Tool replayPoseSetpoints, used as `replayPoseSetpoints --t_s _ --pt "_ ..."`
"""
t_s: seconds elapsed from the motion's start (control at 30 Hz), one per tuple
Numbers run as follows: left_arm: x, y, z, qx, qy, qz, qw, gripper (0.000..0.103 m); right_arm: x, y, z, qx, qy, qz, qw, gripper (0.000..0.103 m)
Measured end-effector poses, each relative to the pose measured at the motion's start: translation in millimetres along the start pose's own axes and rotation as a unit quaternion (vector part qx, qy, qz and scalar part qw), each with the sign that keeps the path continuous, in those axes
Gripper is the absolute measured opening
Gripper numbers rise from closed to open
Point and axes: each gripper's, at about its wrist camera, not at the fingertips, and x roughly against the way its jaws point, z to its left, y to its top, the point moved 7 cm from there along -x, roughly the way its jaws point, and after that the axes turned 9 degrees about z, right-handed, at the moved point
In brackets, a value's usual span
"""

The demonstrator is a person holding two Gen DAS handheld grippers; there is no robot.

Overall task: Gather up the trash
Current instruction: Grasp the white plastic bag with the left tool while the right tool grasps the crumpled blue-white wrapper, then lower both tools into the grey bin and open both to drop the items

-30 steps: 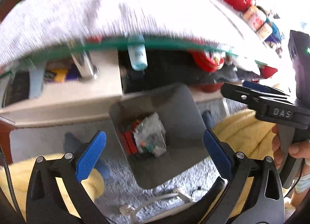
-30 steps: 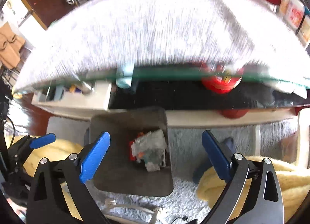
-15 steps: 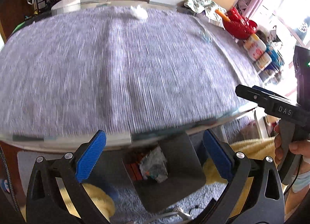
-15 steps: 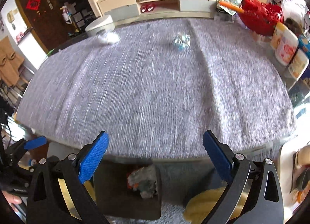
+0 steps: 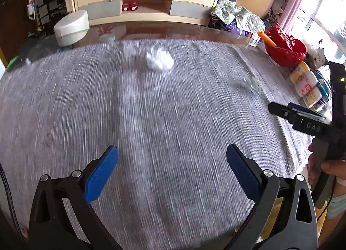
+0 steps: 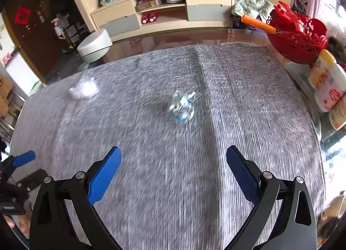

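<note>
Cloth (image 6: 173,163) on table, tissue wad (image 6: 83,90) far left, wrapper (image 6: 182,107) right of it, basket (image 6: 296,38) far right, bottles (image 6: 328,85) nearer, cabinet (image 6: 164,10) behind.

Home living room, TV cabinet (image 5: 147,1), cloth-covered table (image 5: 151,120), laundry heap (image 5: 237,14)

Left gripper (image 5: 172,172) jaws spread wide, empty. Right gripper (image 6: 173,172) jaws spread wide, empty, hand-held.

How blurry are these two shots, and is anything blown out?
Left wrist view: grey tablecloth streaked by motion blur, white crumpled paper smeared, window overexposed. Right wrist view: same streaking, clear wrapper soft; far cabinet sharper.
</note>
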Motion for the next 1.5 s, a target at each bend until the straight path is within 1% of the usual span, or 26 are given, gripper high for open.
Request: replayPoseSetpoints --t_s 0.07,0.13,0.17,0.2,0.27,0.37,0.47,0.53,0.57,0.6,0.63,0.67,0.7,0.73,0.77,0.8,0.83,0.93,1.0,1.1,1.23,1.3,1.4,1.5 --pt "-6.4 15.4 -0.3 -0.007 0.003 -0.001 1.0 0.095 -8.9 9.2 -3.0 -0.002 -0.002 0.003 1.0 0.096" --pt "-14.9 30.2 -1.5 -0.013 0.005 0.001 0.9999 0.095 -17.3 17.7 -4.2 -0.003 -0.003 0.006 1.0 0.093" --pt "-18.6 35.6 -2.1 -0.014 0.003 0.002 0.9999 0.095 -22.9 22.9 -5.3 -0.005 -0.001 0.009 1.0 0.089" --pt "-21.5 39.8 -2.2 -0.016 0.002 0.003 0.9999 0.095 -25.6 26.2 -5.2 -0.005 -0.001 0.01 1.0 0.088" --pt "-29.5 52.9 -2.6 -0.02 0.006 0.004 0.9998 0.095 -31.2 33.6 -6.3 -0.004 -0.002 0.012 1.0 0.087" --pt "-41.8 72.9 0.3 -0.021 0.01 0.004 0.9997 0.095 -38.5 40.3 -2.5 0.0 0.001 0.013 1.0 0.082" --pt "-53.8 92.2 6.2 -0.017 0.01 0.001 0.9998 0.093 -45.3 44.3 -0.2 0.006 -0.003 0.016 1.0 0.073" --pt "-62.3 102.3 8.8 -0.015 0.01 0.002 0.9998 0.088 -48.7 45.7 -0.6 0.006 -0.003 0.017 1.0 0.072" --pt "-68.4 107.7 9.8 -0.014 0.008 0.006 0.9999 0.084 -50.1 46.6 0.1 0.006 -0.002 0.017 1.0 0.071" --pt "-74.3 112.7 10.3 -0.013 0.006 0.009 0.9998 0.078 -50.8 47.3 0.8 0.006 0.0 0.016 1.0 0.065" --pt "-78.2 117.0 11.1 -0.014 0.006 0.012 0.9998 0.075 -50.8 47.6 0.5 0.006 -0.001 0.015 1.0 0.062" --pt "-82.1 119.5 11.3 -0.014 0.004 0.014 0.9998 0.068 -50.7 48.6 0.8 0.008 -0.003 0.013 1.0 0.059" --pt "-87.5 122.6 11.6 -0.014 -0.001 0.017 0.9998 0.061 -50.7 49.3 0.8 0.008 -0.003 0.012 1.0 0.053" --pt "-89.8 123.6 12.1 -0.014 -0.004 0.018 0.9997 0.057 -51.0 49.8 0.5 0.008 -0.005 0.011 1.0 0.049" --pt "-92.4 124.8 12.3 -0.014 -0.005 0.02 0.9997 0.048 -51.4 51.6 -0.8 0.009 -0.008 0.01 1.0 0.042" --pt "-94.5 125.2 12.3 -0.015 -0.004 0.021 0.9997 0.037 -51.8 53.5 -2.2 0.009 -0.009 0.009 1.0 0.036" --pt "-96.1 125.9 12.4 -0.018 -0.002 0.021 0.9996 0.033 -52.1 55.1 -2.9 0.009 -0.011 0.008 1.0 0.033" --pt "-95.3 126.2 12.4 -0.019 -0.003 0.018 0.9996 0.026 -51.2 54.3 -6.9 0.004 -0.009 0.006 1.0 0.024" --pt "-92.2 124.7 12.6 -0.02 0.0 0.016 0.9997 0.022 -49.0 52.6 -9.3 0.0 -0.005 0.006 1.0 0.022" --pt "-82.0 116.0 11.6 -0.02 -0.001 0.012 0.9997 0.02 -40.2 46.7 -7.3 0.002 -0.001 0.003 1.0 0.021" --pt "-59.2 96.2 5.0 -0.024 -0.006 0.001 0.9997 0.02 -21.4 37.6 0.0 0.006 0.006 -0.005 1.0 0.021" --pt "-43.4 80.1 -0.9 -0.02 -0.014 -0.001 0.9997 0.02 -8.0 29.6 5.5 0.011 0.007 -0.008 1.0 0.021" --pt "-23.2 59.7 -9.0 -0.026 -0.015 -0.006 0.9995 0.02 8.7 15.6 15.1 0.026 0.006 -0.011 1.0 0.021" --pt "2.2 28.6 -20.4 -0.03 -0.02 -0.01 0.9993 0.02 27.0 -3.2 26.3 0.037 0.014 -0.012 0.999 0.021"
